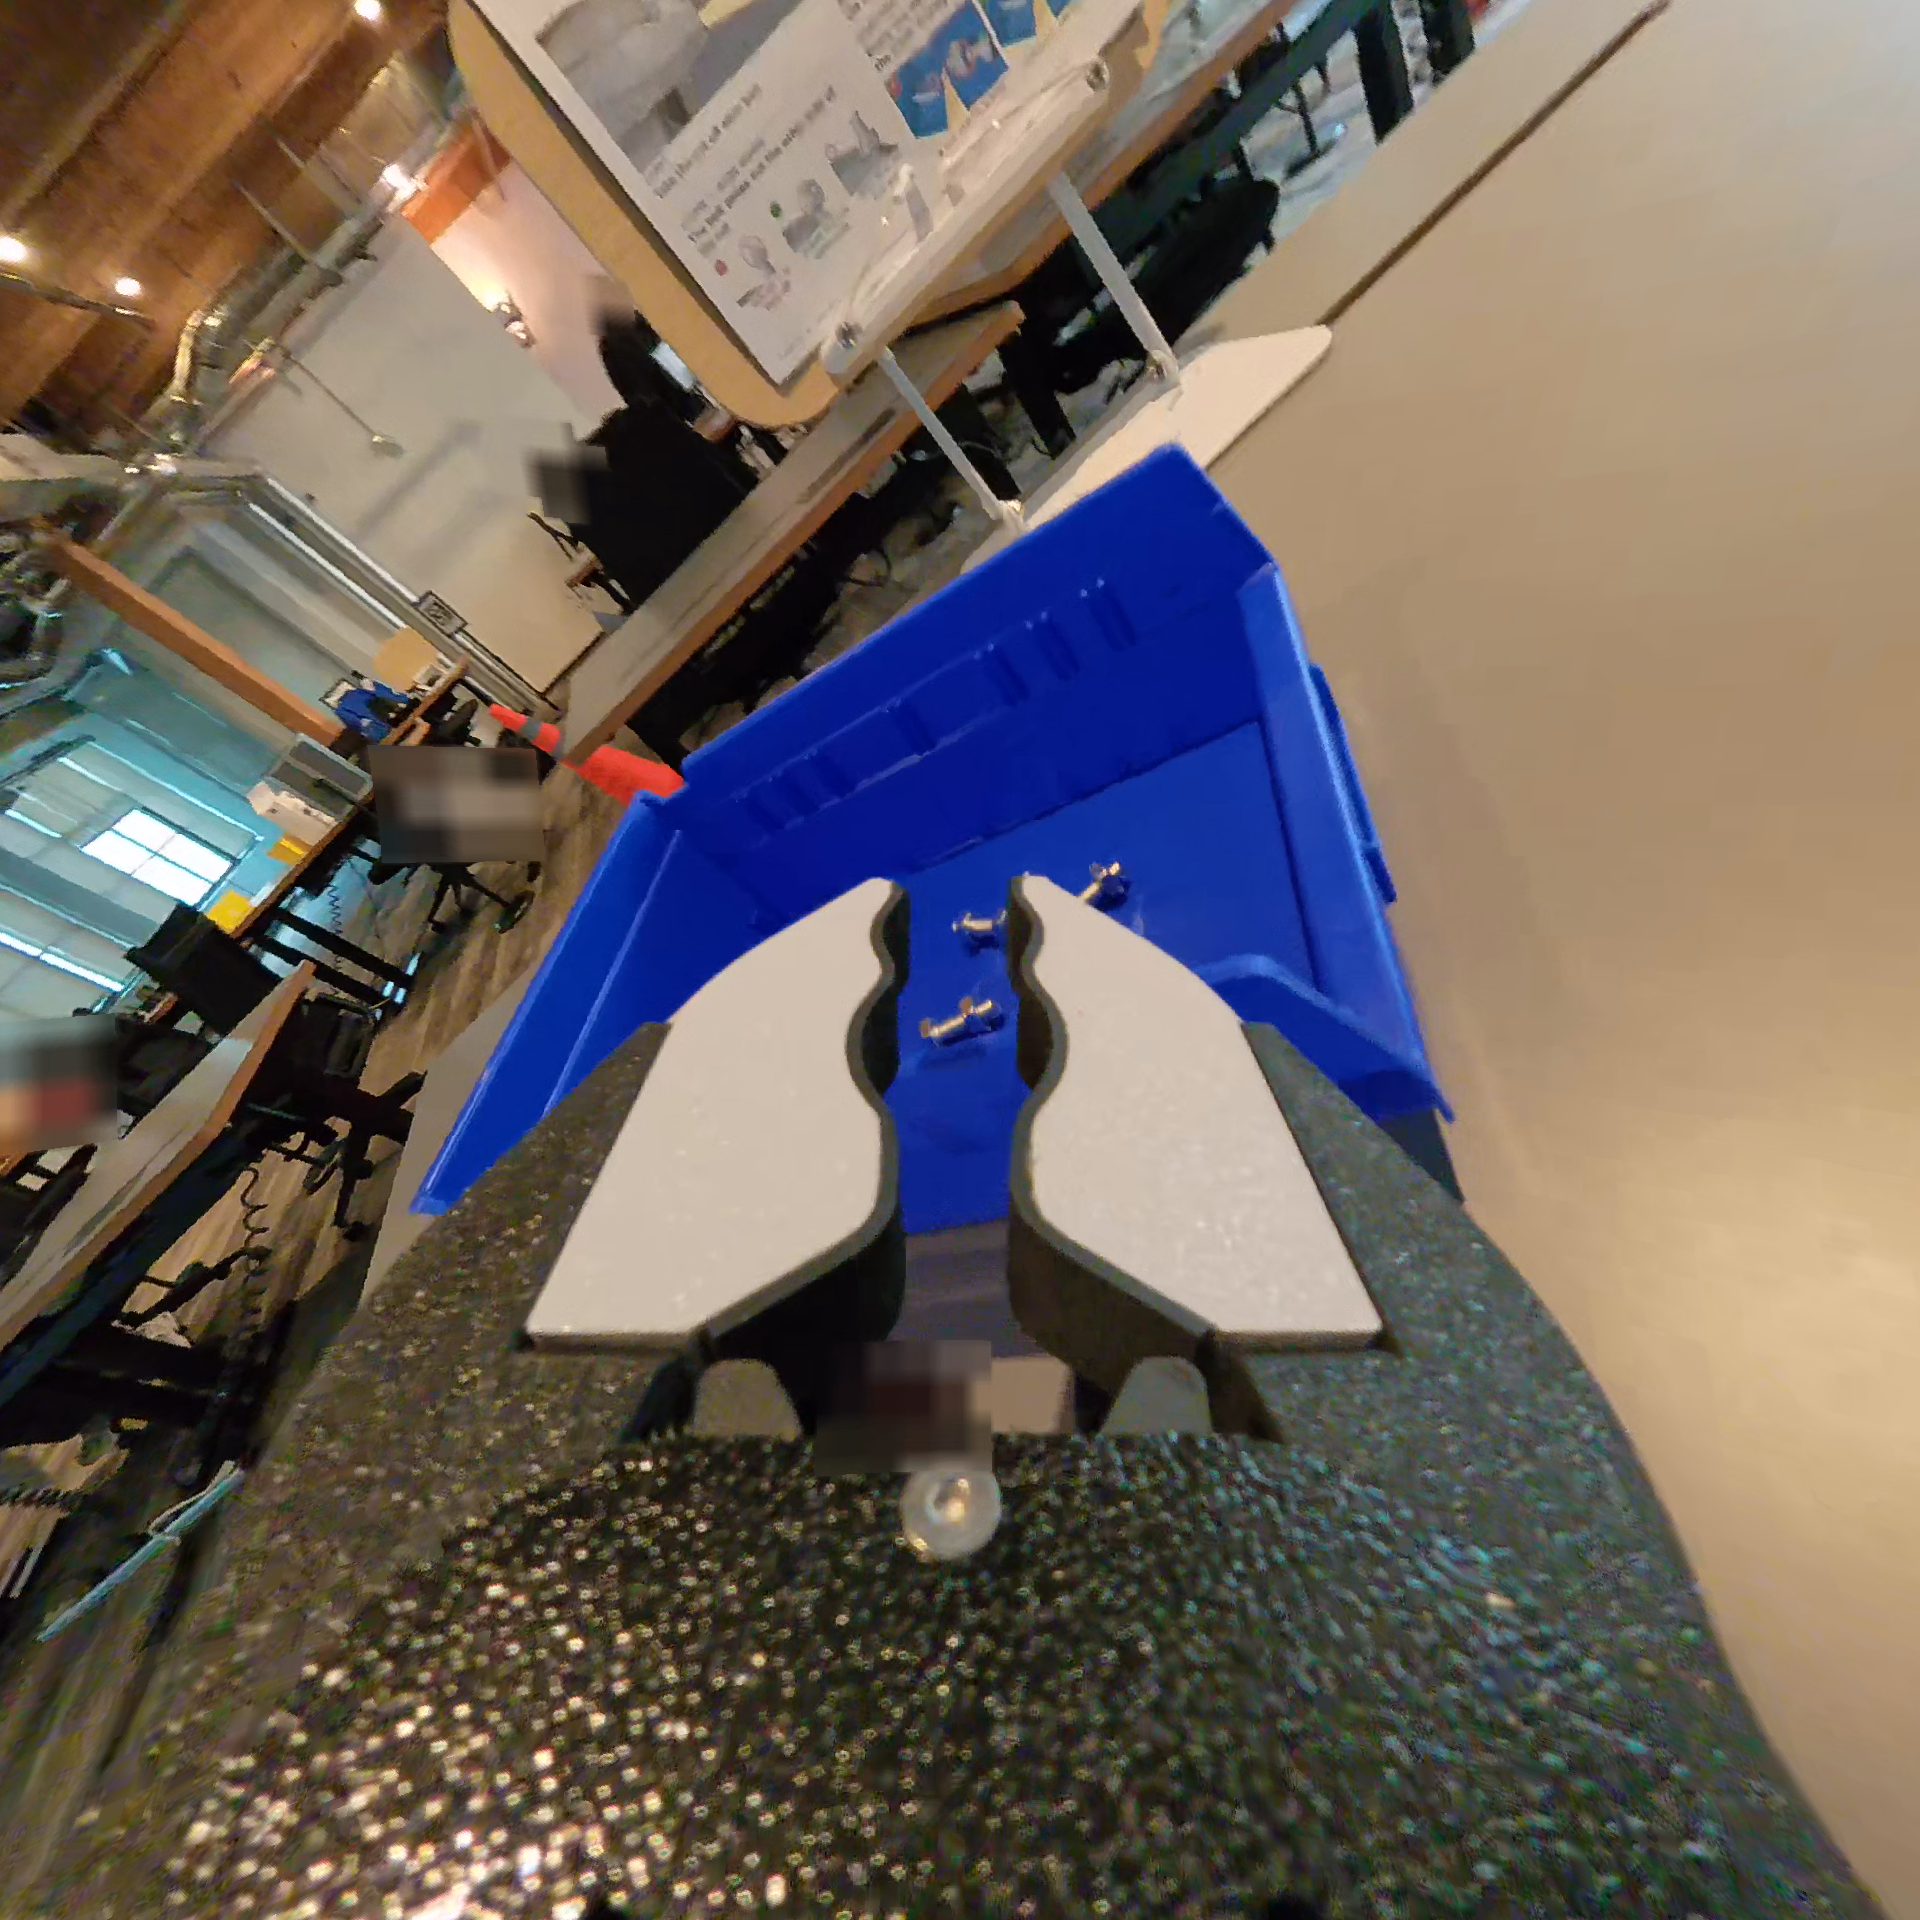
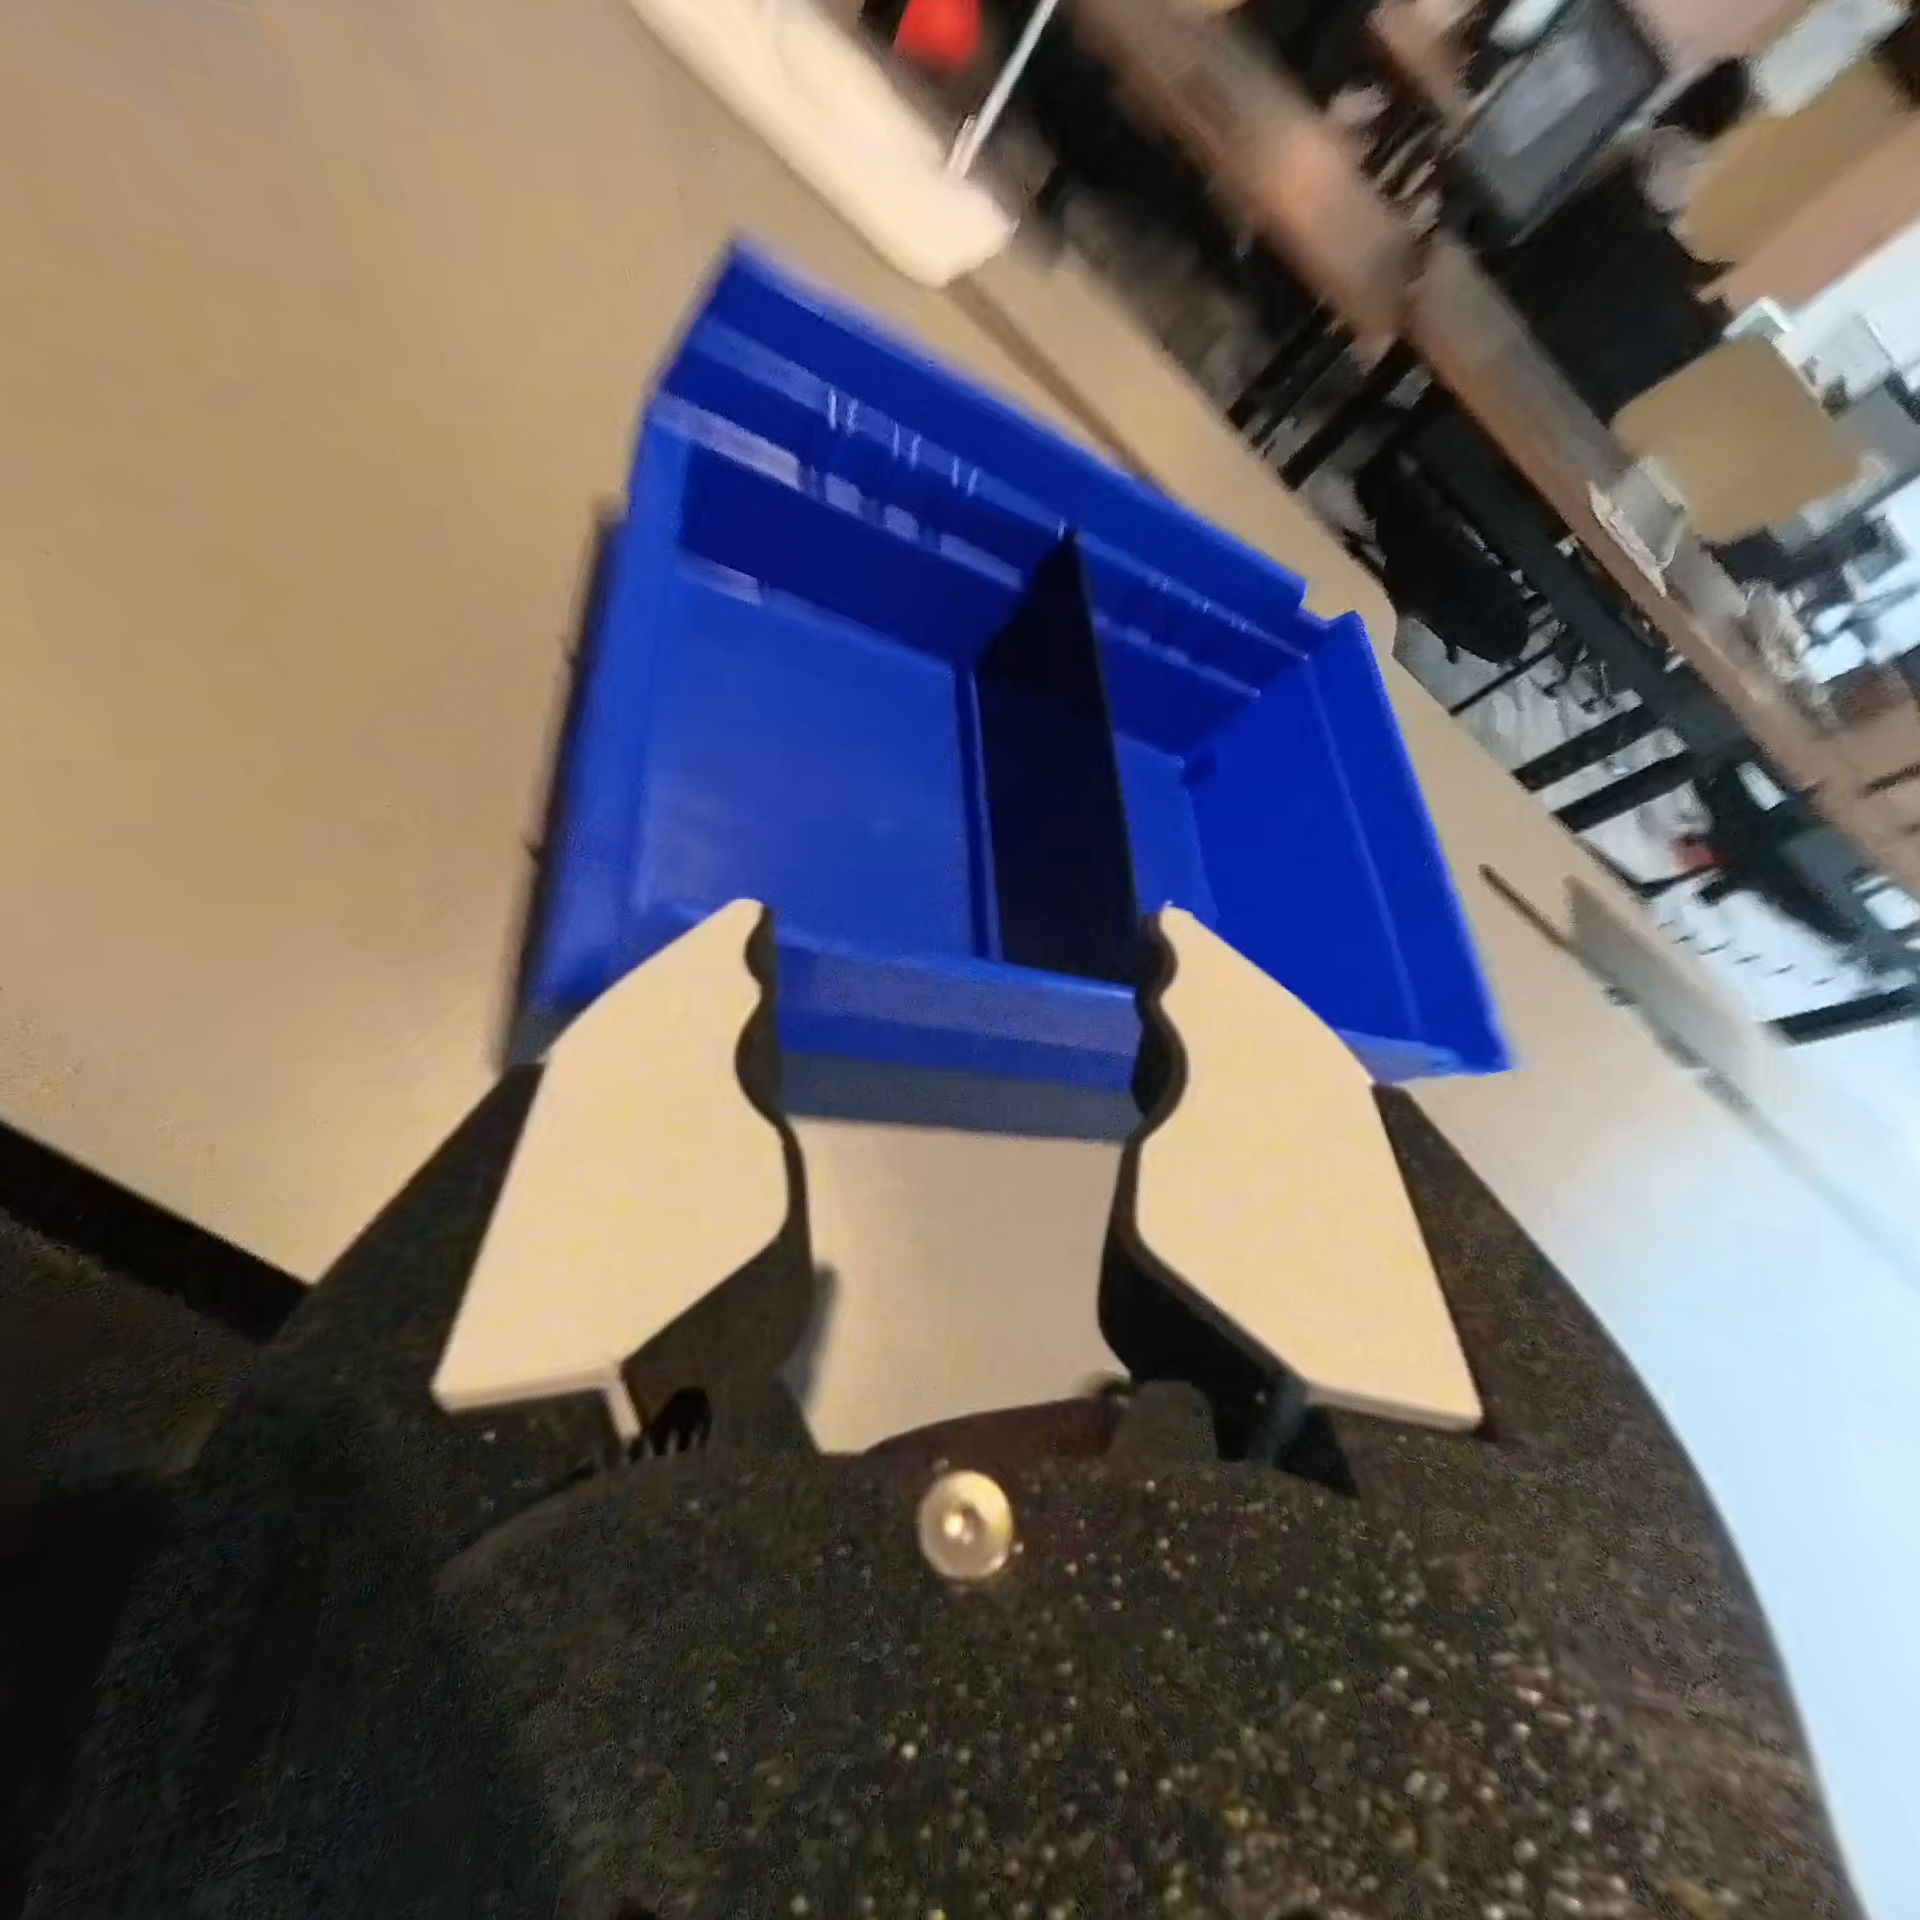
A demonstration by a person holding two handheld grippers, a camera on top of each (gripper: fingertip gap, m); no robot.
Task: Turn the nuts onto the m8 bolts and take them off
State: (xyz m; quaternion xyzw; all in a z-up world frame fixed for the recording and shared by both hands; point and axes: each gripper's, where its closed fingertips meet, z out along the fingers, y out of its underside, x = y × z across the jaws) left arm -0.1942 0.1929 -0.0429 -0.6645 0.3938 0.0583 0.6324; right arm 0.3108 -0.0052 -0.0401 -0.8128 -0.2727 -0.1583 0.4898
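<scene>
Left gripper (image 1: 956, 904) is held slightly parted, empty, over blue bin (image 1: 1039, 675); bolts (image 1: 958, 1023) are seen on bin floor. Right gripper (image 2: 961, 925) is spread wide, empty, before bin.

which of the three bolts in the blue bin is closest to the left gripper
The bolt lying lowest in the left wrist view, framed in the gap of the left gripper. The other two lie farther back on the blue bin floor.
</scene>
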